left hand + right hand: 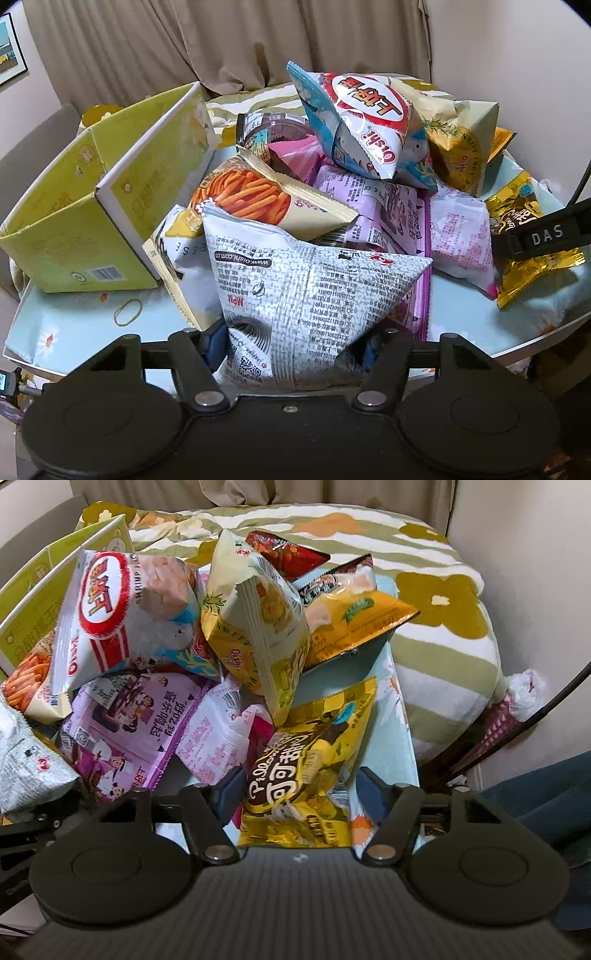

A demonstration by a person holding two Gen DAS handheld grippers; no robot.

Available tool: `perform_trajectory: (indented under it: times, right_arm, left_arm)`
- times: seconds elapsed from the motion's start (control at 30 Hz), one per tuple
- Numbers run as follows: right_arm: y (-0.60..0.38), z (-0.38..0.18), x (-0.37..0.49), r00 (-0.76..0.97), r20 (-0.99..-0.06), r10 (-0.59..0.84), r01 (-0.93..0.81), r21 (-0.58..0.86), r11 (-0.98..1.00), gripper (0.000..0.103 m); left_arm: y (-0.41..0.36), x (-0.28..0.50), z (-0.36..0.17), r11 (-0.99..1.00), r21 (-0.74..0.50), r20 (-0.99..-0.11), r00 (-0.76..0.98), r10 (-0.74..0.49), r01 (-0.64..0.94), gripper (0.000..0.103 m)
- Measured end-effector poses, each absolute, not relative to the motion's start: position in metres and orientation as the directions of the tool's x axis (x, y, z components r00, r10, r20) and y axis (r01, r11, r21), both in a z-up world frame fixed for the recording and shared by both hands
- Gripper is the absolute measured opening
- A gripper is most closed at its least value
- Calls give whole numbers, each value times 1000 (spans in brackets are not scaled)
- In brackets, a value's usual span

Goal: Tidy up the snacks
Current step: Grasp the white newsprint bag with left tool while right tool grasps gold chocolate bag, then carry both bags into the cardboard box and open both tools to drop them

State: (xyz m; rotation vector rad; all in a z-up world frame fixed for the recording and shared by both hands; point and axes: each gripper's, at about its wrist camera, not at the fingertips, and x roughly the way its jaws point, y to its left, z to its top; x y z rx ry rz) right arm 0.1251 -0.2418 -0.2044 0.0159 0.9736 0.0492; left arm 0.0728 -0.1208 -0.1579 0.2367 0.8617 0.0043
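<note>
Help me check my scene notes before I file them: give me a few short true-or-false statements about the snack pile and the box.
1. The yellow-green cardboard box lies open beside the pile. True.
2. The white newsprint-patterned snack bag sits between the left tool's fingers. True.
3. The right tool reaches around a red bag. False: it is the yellow and brown foil bag.
4. The blue and white bag with a red oval lies at the pile's bottom. False: it sits on top.

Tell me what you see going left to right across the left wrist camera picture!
Yellow-green cardboard box → rubber band → orange-sticks snack bag → grey newsprint-pattern bag → pale pink packet → gold bag.
</note>
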Motion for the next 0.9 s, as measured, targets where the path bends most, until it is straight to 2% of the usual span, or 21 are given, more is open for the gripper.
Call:
perform_trajectory:
  times: [0.17,0.43,0.9]
  right_arm:
    - [-243,-211,131,565,-824,46,-44,25,999,76]
    - [-241,-204,126,587,-809,35,-40,14,999,65]
    - [-248,-170,97,635,-772,1,35,30,999,64]
  left_arm:
    - [-124,69,-152,970,220,-740,665,97,102,66]
    - [-124,63,-138,968,219,-716,694,72,126,66]
    - [-130,51,-114,962,211,-683,730,18,173,66]
